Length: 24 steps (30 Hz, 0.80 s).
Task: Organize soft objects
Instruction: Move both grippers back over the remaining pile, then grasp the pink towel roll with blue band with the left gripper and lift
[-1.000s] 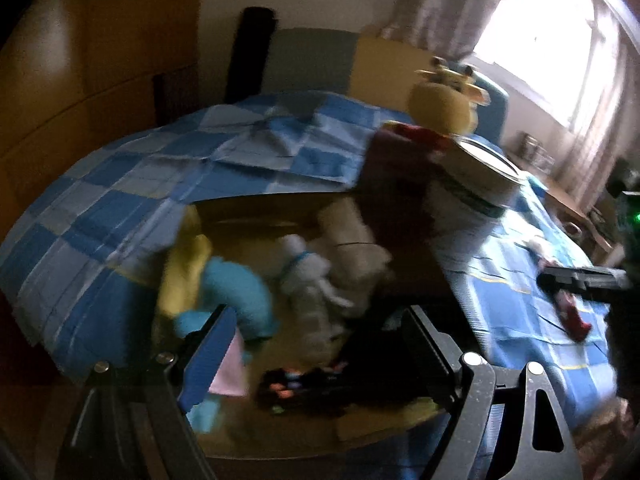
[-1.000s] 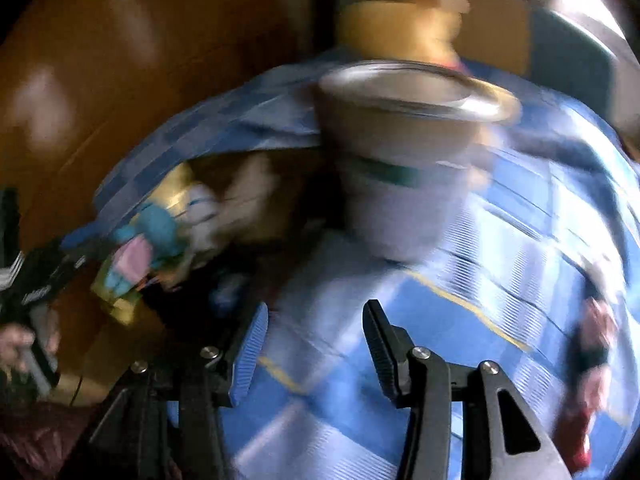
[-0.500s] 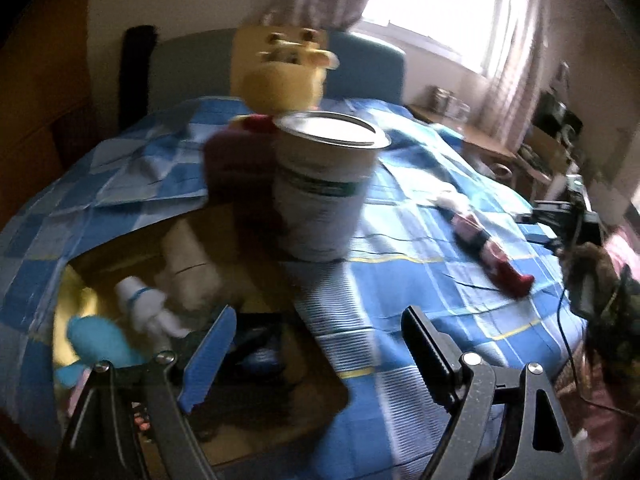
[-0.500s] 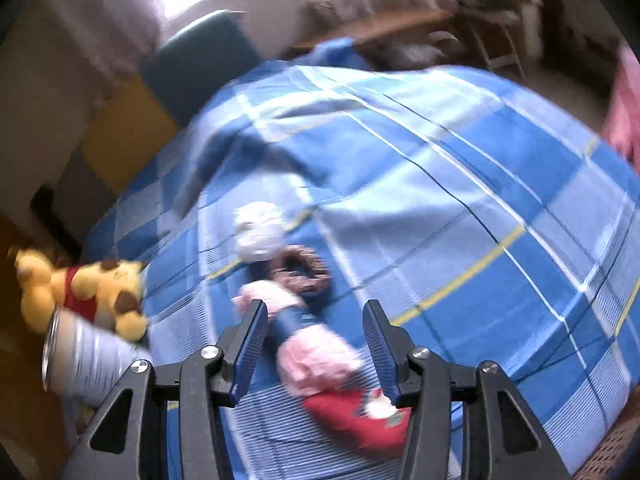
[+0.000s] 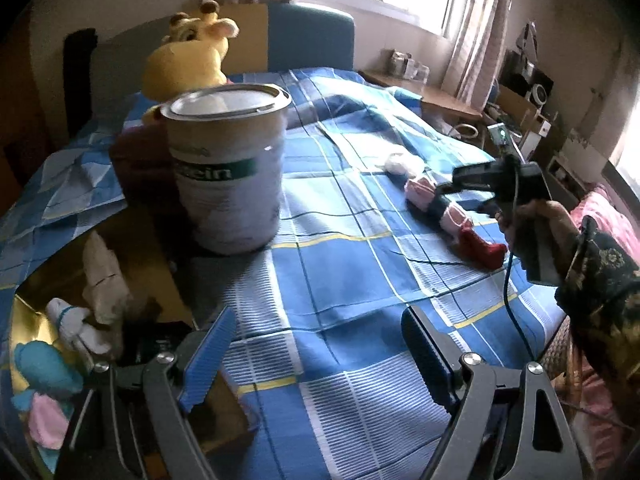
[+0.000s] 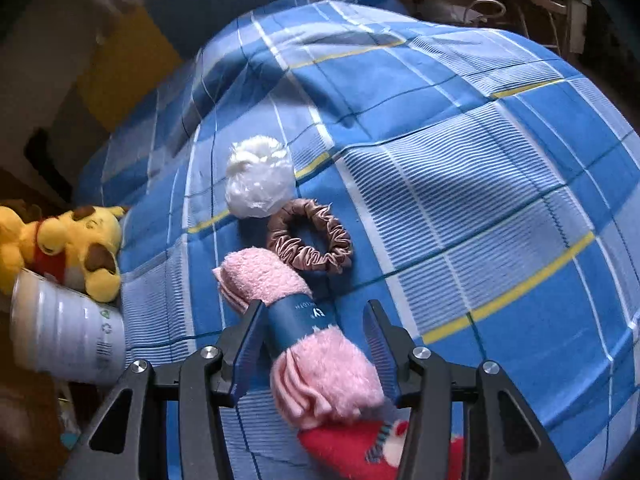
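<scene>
A pink rolled towel (image 6: 260, 276) with a blue paper band lies on the blue checked bed cover (image 6: 480, 200). My right gripper (image 6: 314, 306) is open and straddles it, the left pad close against the band and the right pad apart. A brown scrunchie (image 6: 310, 240) and a white fluffy ball (image 6: 258, 184) lie just beyond, a red soft piece (image 6: 360, 452) just below. In the left wrist view my left gripper (image 5: 318, 316) hangs open and empty over the cover, and a hand holds the right gripper (image 5: 448, 188) over the towel (image 5: 418, 190).
A white tin (image 5: 228, 168) stands on the bed with a yellow plush toy (image 5: 184, 64) behind it. A cardboard box (image 5: 152, 264) at the left holds a blue plush (image 5: 44, 368) and a white one (image 5: 76, 324). A desk with clutter (image 5: 520, 92) lines the far right wall.
The left wrist view swung from the box rightward across the bed. My right gripper rolled, left the tin and came down over the pink towel roll, which now sits between its fingers.
</scene>
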Tool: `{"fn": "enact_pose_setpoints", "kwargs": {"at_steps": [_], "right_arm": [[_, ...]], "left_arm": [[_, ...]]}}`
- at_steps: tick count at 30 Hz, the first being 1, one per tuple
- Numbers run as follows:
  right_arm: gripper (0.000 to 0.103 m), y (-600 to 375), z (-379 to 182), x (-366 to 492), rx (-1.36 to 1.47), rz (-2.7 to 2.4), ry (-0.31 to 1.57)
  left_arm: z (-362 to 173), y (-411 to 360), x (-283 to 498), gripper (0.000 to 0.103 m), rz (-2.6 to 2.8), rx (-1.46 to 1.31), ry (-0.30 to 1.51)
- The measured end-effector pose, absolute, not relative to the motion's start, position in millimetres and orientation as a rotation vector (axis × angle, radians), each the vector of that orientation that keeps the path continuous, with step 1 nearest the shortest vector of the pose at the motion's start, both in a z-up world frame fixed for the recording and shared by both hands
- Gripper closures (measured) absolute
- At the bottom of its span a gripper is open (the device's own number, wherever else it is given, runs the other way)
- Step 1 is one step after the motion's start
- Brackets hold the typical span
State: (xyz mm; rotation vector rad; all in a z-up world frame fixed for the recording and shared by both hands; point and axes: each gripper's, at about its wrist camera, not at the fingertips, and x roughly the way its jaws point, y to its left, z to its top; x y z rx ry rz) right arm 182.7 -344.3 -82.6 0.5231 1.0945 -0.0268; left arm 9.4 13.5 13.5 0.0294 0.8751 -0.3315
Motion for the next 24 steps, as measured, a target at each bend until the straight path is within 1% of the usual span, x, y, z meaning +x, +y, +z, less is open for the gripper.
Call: {"fn": "enact_pose_setpoints", "kwargs": {"at_steps": [1,3,7,11,16,24], "right_arm": [[0.049,-340,-87,185,0.576,0.062,1.105],[0.049,-329,-88,184,0.657,0.245,1.103],[0.049,-319,-61,175,0.730,0.430,0.963],[0.049,-338,-59,169,0.752,0.291,0.923],[0.049,-368,-62,163,0.809,0.113,0.890],[0.049,-395,-60,154,0.836,-0.068,0.857]], "left_arm": [[12,11,11,0.017,-0.335,0.032,0.880],[9,7,15,0.017,-0.340,0.030,0.893],[2,-2,25,0.017,-0.353,0.017,0.921],[-2,-12,37,0.017,-0.355,0.020,0.931],[-11,-27,62,0.018,-0.366,-0.035,0.987],[-19,-74,99,0.018,-0.417,-0.045,1.012]]}}
